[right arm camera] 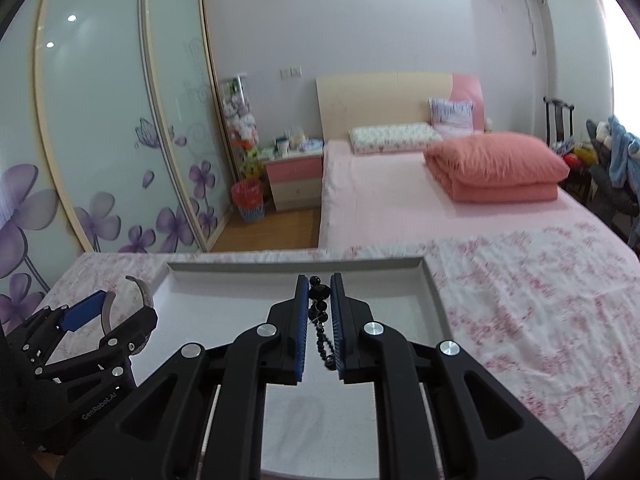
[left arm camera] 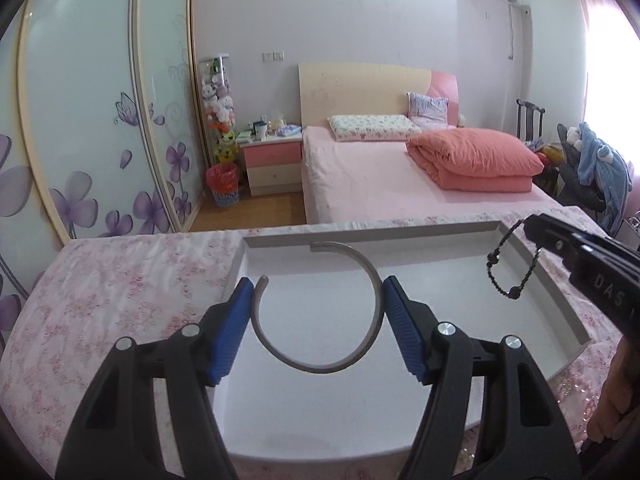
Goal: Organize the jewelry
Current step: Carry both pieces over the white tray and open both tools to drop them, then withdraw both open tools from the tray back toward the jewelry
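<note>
My left gripper (left arm camera: 318,292) is shut on an open silver bangle (left arm camera: 304,368), its blue pads pressing the ring's two sides. The bangle hangs over a shallow white tray (left arm camera: 360,236). In the right wrist view the same gripper (right arm camera: 116,308) and bangle (right arm camera: 140,286) sit at the tray's left edge. My right gripper (right arm camera: 320,284) is shut on a black beaded bracelet (right arm camera: 320,292) above the tray (right arm camera: 296,266). Seen from the left wrist, that gripper (left arm camera: 536,226) comes in from the right, and the bracelet (left arm camera: 514,292) dangles in a loop over the tray's far right corner.
The tray lies on a table covered with a pink floral cloth (right arm camera: 520,300). Beyond the table stands a pink bed (left arm camera: 380,184) with a folded quilt (left arm camera: 476,160). Wardrobe doors (left arm camera: 100,120) line the left. A person's hand (left arm camera: 612,400) shows at the right edge.
</note>
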A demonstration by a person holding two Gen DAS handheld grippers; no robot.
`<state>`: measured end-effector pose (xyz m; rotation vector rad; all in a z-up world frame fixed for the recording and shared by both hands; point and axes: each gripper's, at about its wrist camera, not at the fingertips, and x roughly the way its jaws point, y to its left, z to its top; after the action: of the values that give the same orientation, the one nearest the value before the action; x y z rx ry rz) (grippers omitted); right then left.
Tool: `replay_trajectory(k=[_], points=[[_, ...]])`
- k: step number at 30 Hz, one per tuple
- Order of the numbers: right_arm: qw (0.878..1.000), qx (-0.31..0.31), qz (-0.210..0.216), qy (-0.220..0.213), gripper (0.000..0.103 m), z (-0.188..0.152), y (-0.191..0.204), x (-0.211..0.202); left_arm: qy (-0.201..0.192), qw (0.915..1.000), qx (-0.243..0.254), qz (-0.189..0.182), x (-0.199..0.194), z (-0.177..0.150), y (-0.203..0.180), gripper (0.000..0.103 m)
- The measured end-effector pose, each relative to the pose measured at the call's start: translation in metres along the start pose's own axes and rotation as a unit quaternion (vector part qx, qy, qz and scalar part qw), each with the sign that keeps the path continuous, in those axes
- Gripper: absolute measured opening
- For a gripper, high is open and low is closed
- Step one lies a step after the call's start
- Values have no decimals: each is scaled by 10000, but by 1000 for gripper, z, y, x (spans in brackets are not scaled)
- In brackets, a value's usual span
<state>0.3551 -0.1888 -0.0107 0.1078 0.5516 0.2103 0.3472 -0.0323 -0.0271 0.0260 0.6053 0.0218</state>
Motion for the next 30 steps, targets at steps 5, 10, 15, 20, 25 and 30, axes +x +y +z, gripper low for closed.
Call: replay_trajectory(k=[5,10,15,20,25,30], points=[[9997,37,-18,239,12,-4,-2,12,163,9999,27,-32,17,-1,0,65],[9995,138,-37,298,36,-2,-6,13,144,9999,-34,-56,20,-1,3,65],[9997,112,-119,168,41,-1,-7,4,-33,9999,-133,-43,9,4,11,69],[9998,127,-148,77,41,-3,-11,-16,-116,9998,-161,62,-9,1,22,69],[9999,113,-116,59,41,-12,-14,-38,-174,9998,-122,36,-37,-12,33,69],[9998,76,-91,163,41,-31,-13,-57,-170,9998,-49,-58,-66,-33,40,70]])
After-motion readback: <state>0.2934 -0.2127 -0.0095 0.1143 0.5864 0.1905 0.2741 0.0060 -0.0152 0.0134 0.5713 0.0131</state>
